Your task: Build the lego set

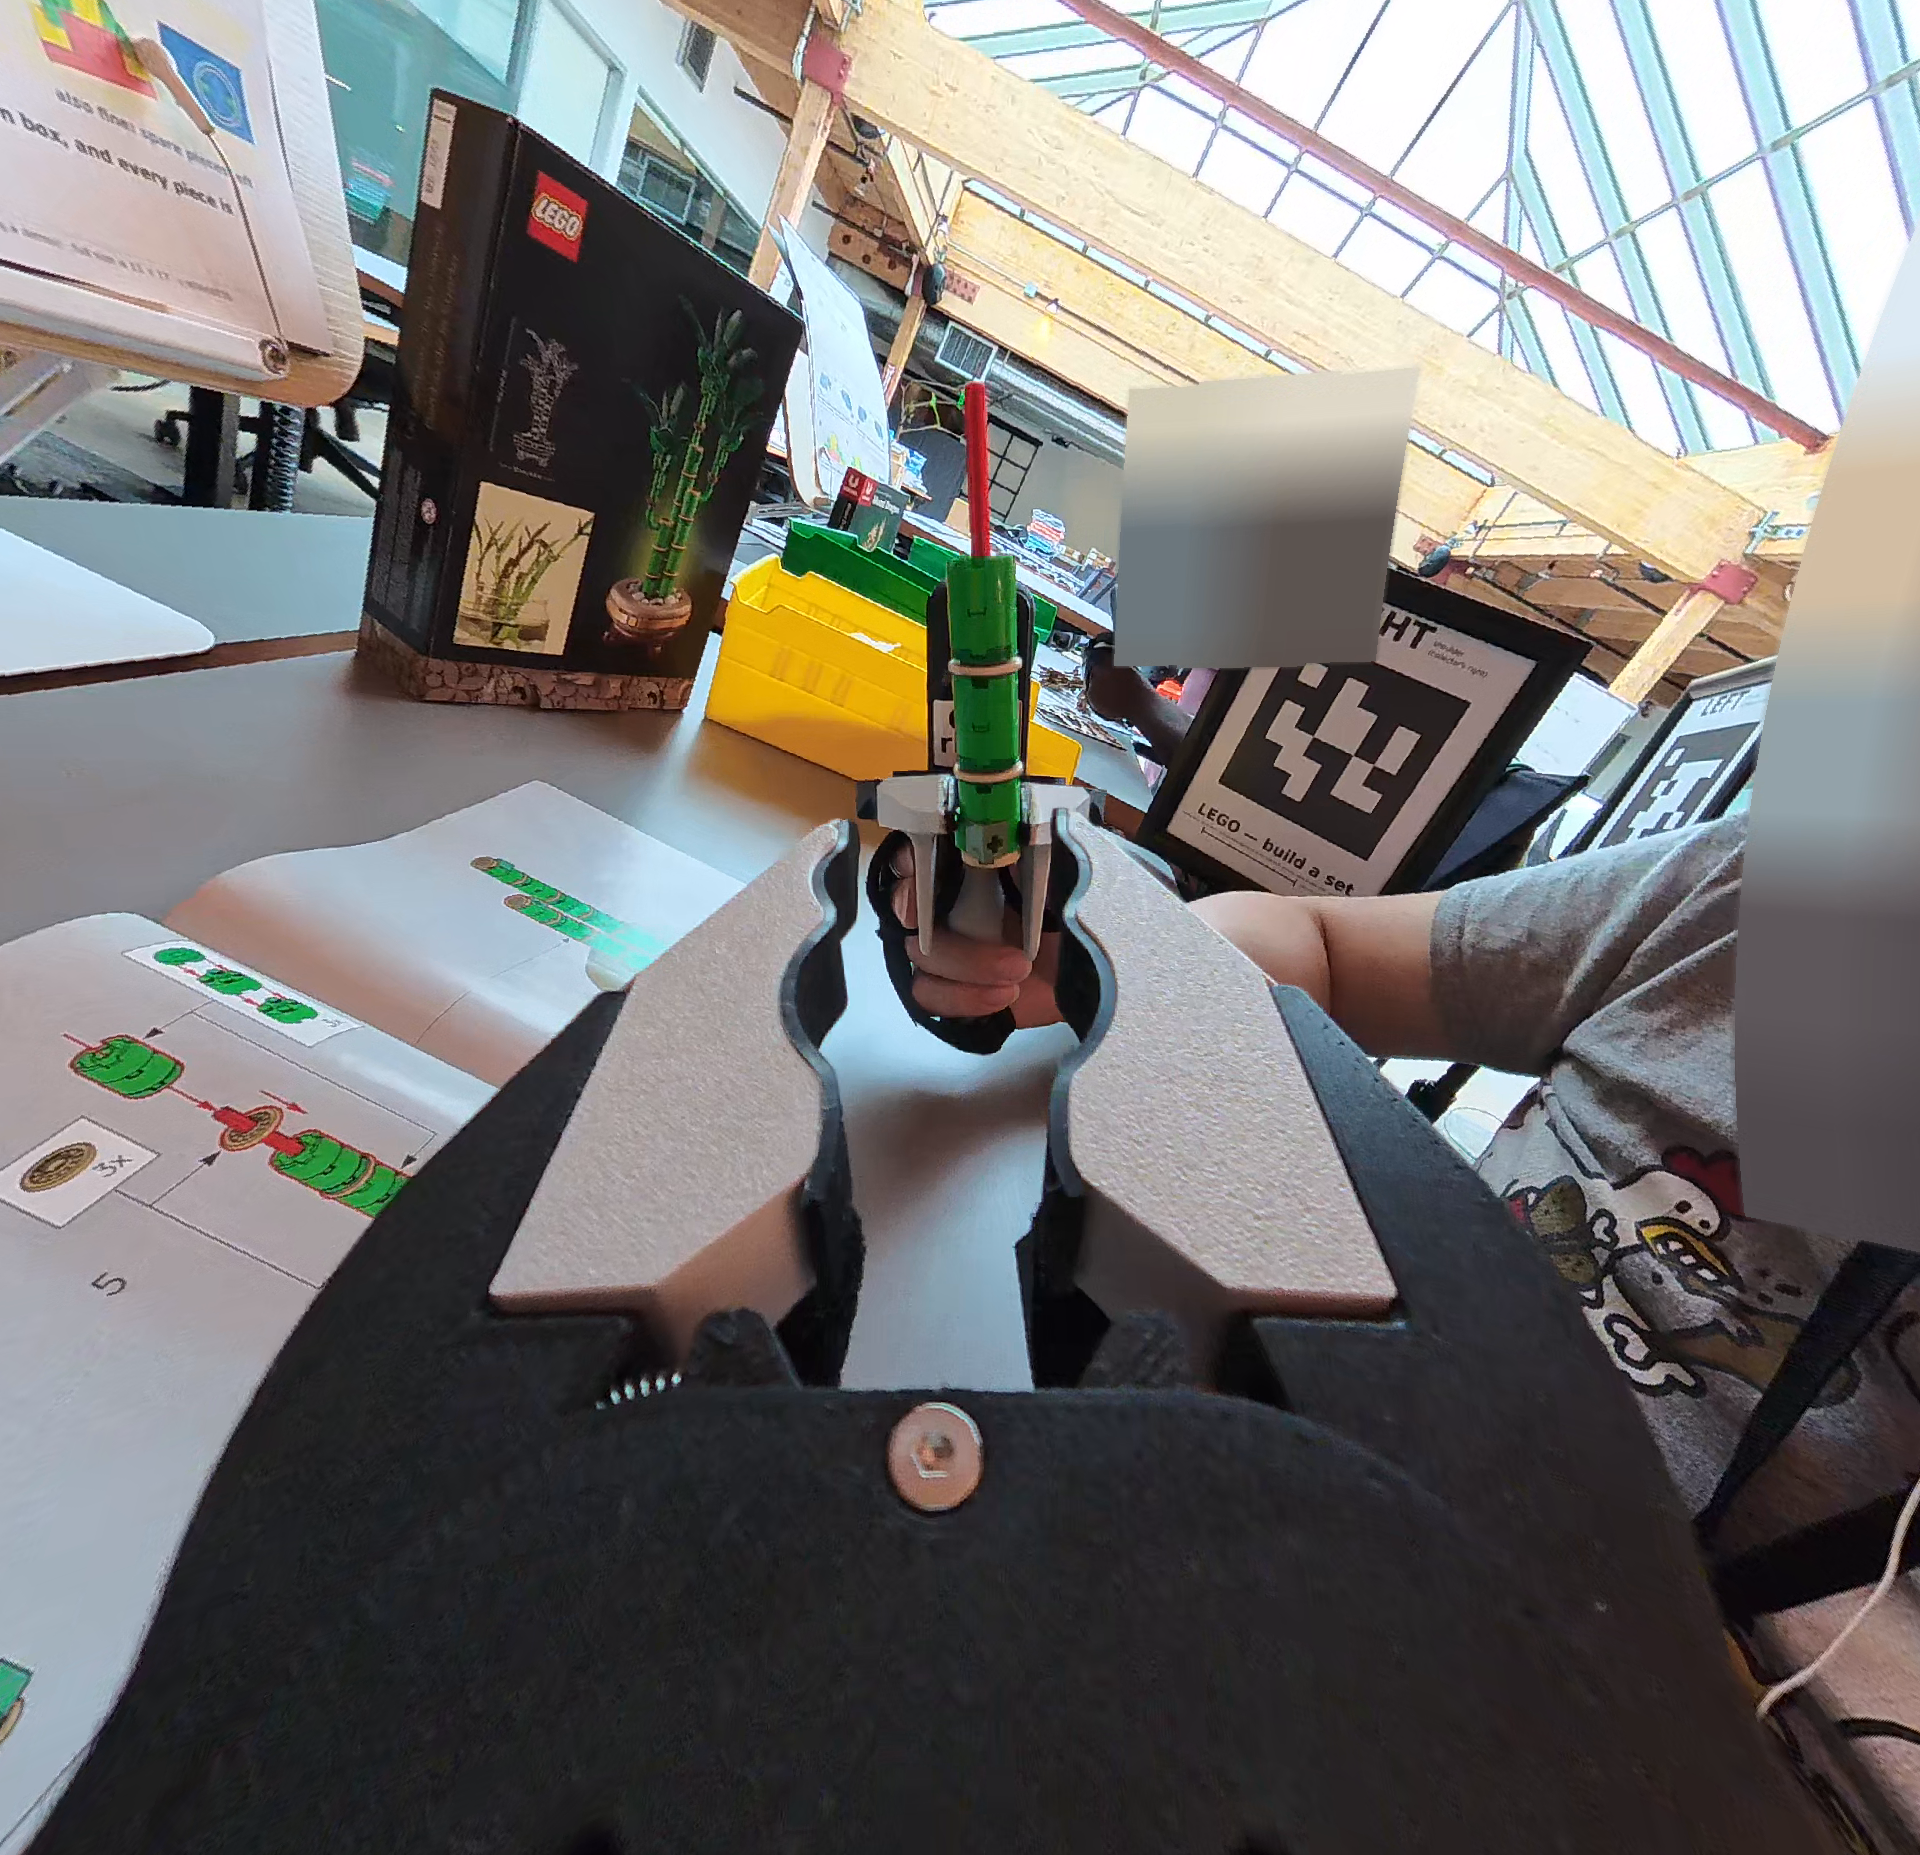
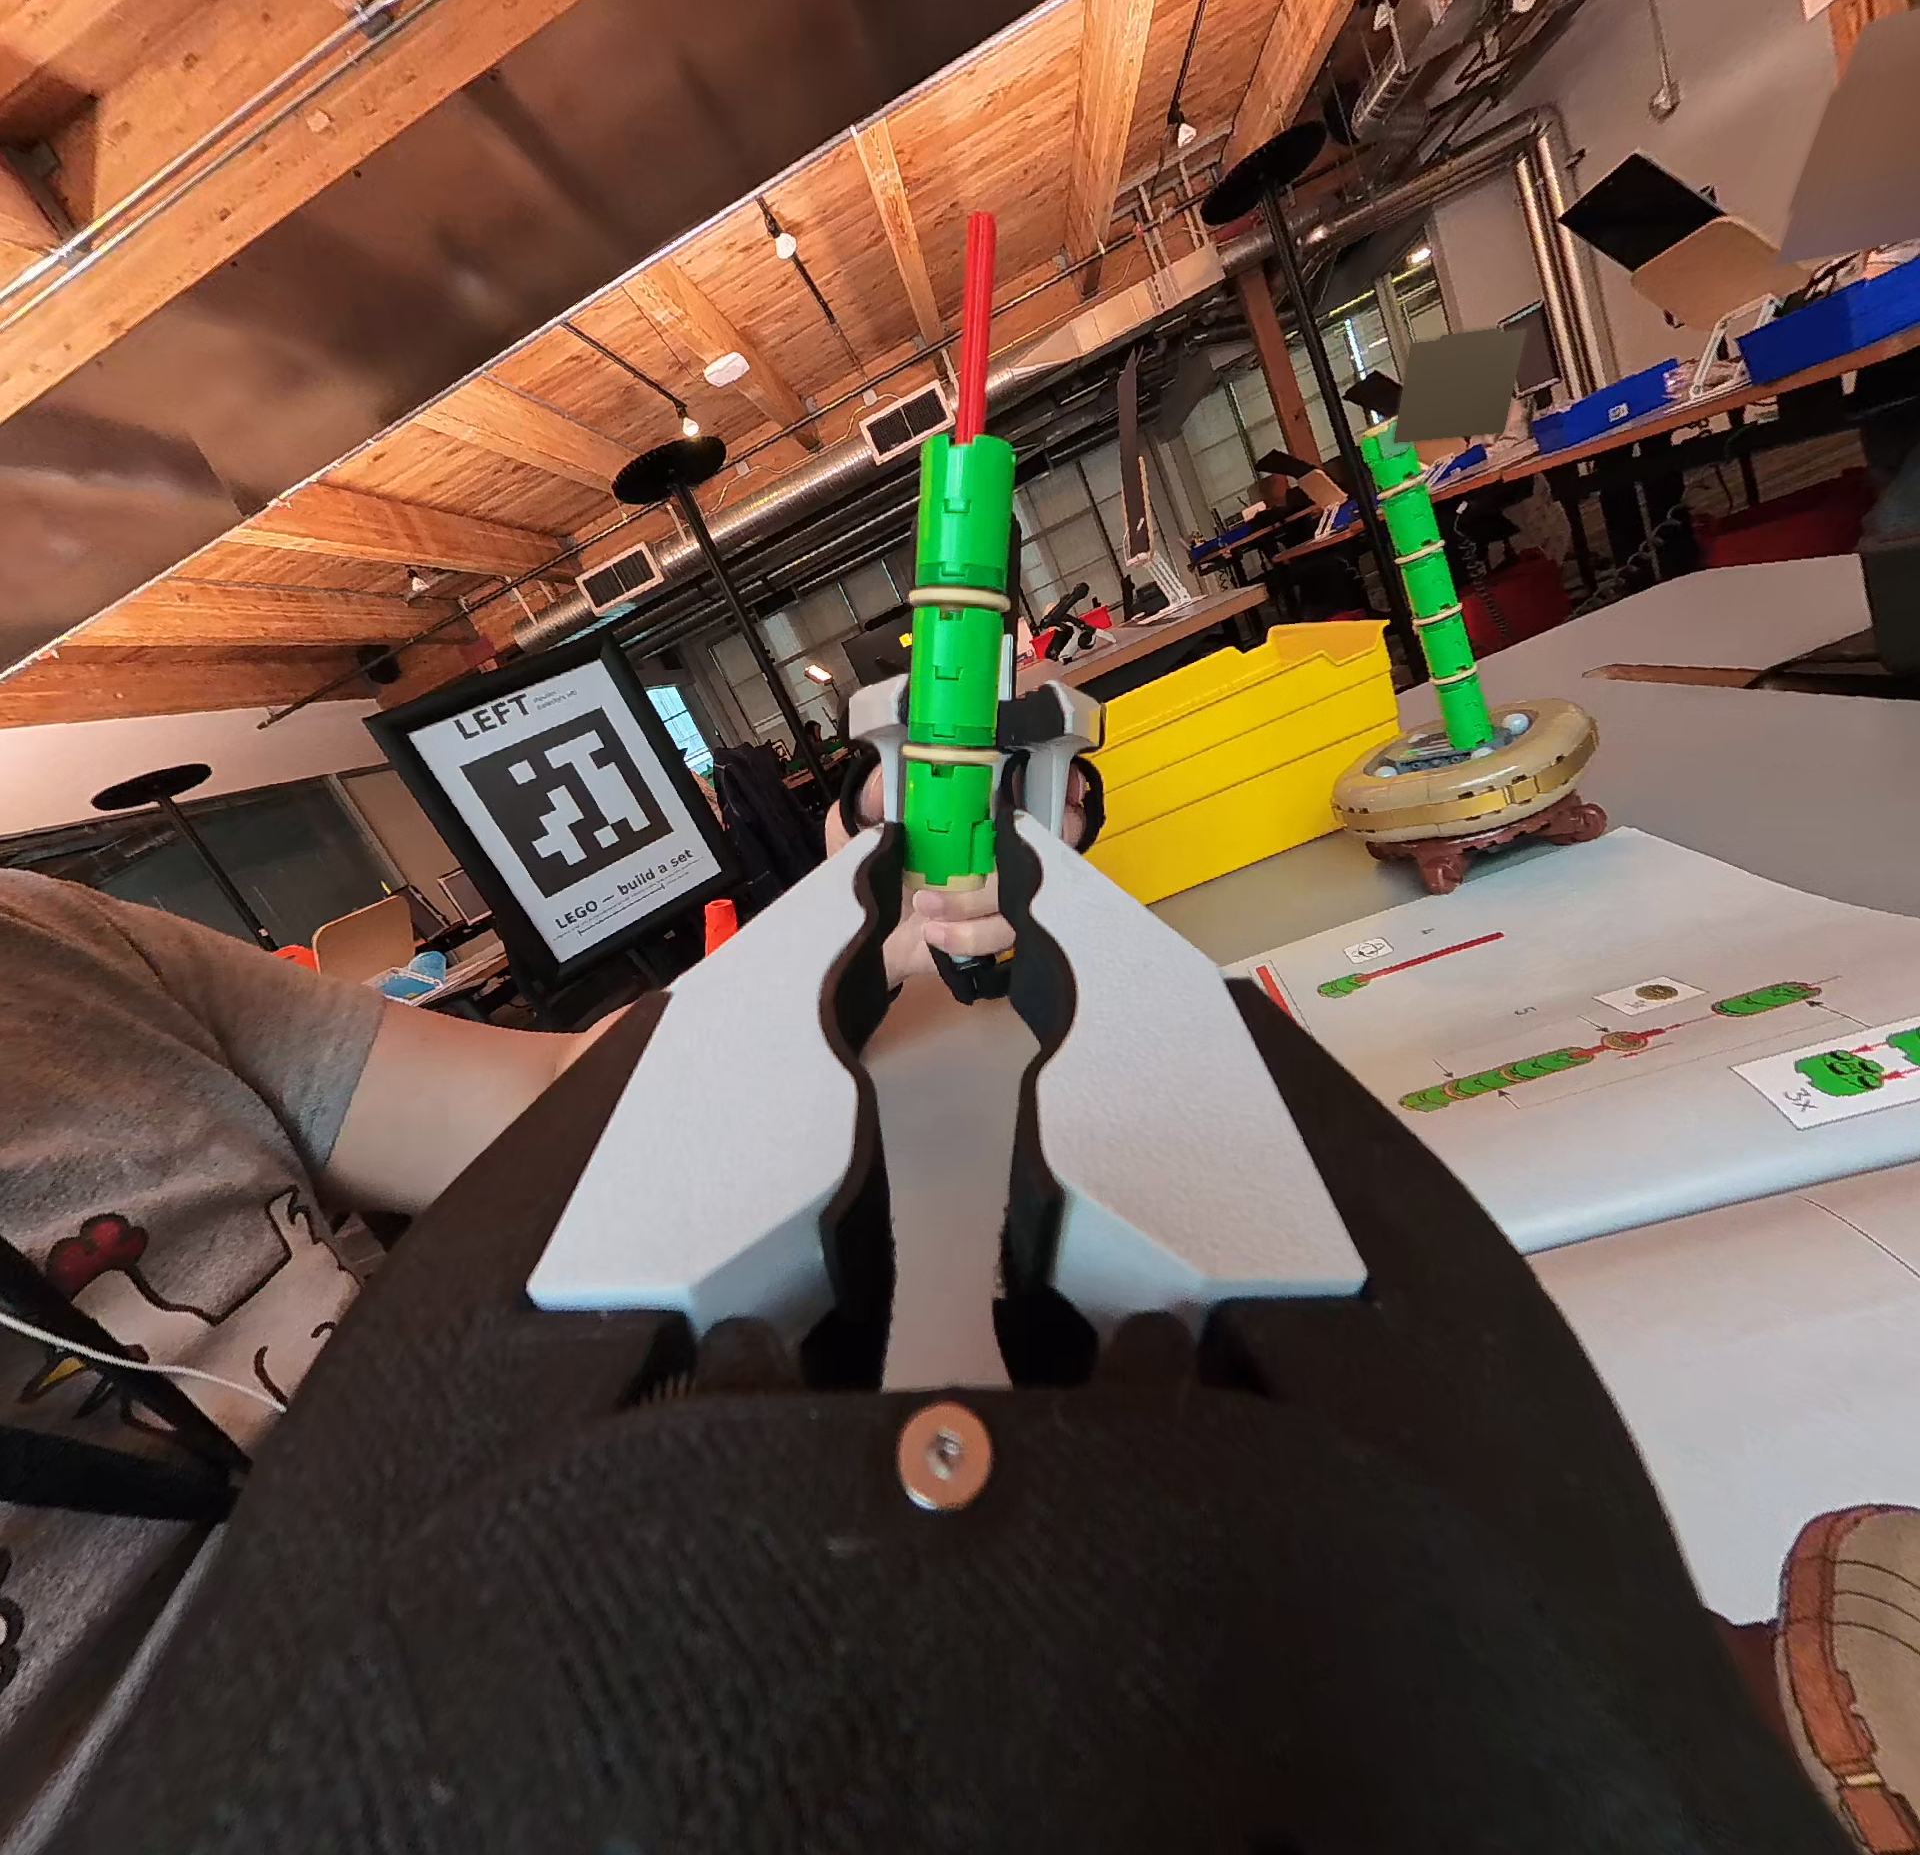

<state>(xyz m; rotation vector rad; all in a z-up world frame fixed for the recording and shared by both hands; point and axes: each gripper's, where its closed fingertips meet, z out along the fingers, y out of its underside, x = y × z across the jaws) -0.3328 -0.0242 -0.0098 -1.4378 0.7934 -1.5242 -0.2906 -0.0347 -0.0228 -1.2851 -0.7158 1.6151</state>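
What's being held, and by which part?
The right hand-held gripper clamps the green segmented brick stalk by its lowest segment; the left hand-held gripper holds nothing.

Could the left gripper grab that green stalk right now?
Probably yes: the left gripper is open and its fingers flank the green stalk with nothing between, though the right gripper already clamps its lower end.

Left hand-held gripper (image 1: pixel 954 855) parted, right hand-held gripper (image 2: pixel 948 870) clamped

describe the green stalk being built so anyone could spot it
Above the open booklet, the right gripper holds a green stalk upright. Unlike the other stalk planted in the gold base, it has a red rod poking from its top.
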